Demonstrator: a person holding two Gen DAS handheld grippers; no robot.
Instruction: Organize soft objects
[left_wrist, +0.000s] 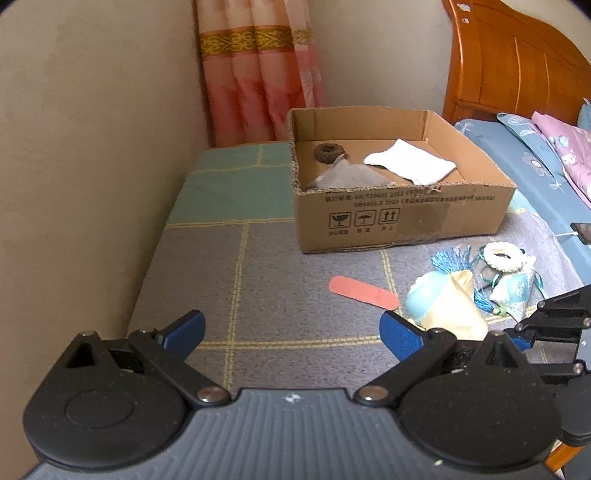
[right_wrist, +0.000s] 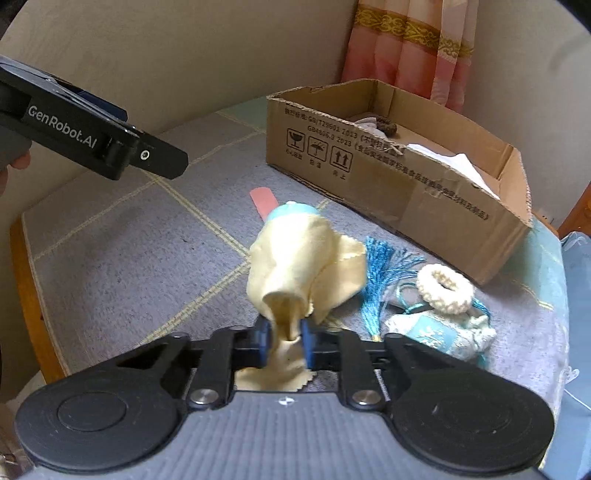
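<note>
My right gripper (right_wrist: 285, 334) is shut on a pale yellow cloth (right_wrist: 295, 266) that bunches up above the grey blanket; a light blue piece (right_wrist: 291, 210) shows at its far end. The same cloth (left_wrist: 452, 306) lies beside my left gripper's right finger. My left gripper (left_wrist: 291, 330) stands open over the bare blanket with nothing between its fingers. Right of the cloth lie a blue tassel (right_wrist: 380, 273), a cream scrunchie (right_wrist: 445, 286) and a light blue pouch (right_wrist: 439, 334). An open cardboard box (left_wrist: 402, 214) holds a white cloth (left_wrist: 410, 160), a grey cloth (left_wrist: 347, 175) and a dark scrunchie (left_wrist: 327, 151).
An orange strip (left_wrist: 364, 291) lies flat on the blanket in front of the box. A beige wall (left_wrist: 92, 147) borders the bed on the left, with a pink curtain (left_wrist: 258, 74) behind. A wooden headboard (left_wrist: 517, 62) and a phone (left_wrist: 583, 232) are at the right.
</note>
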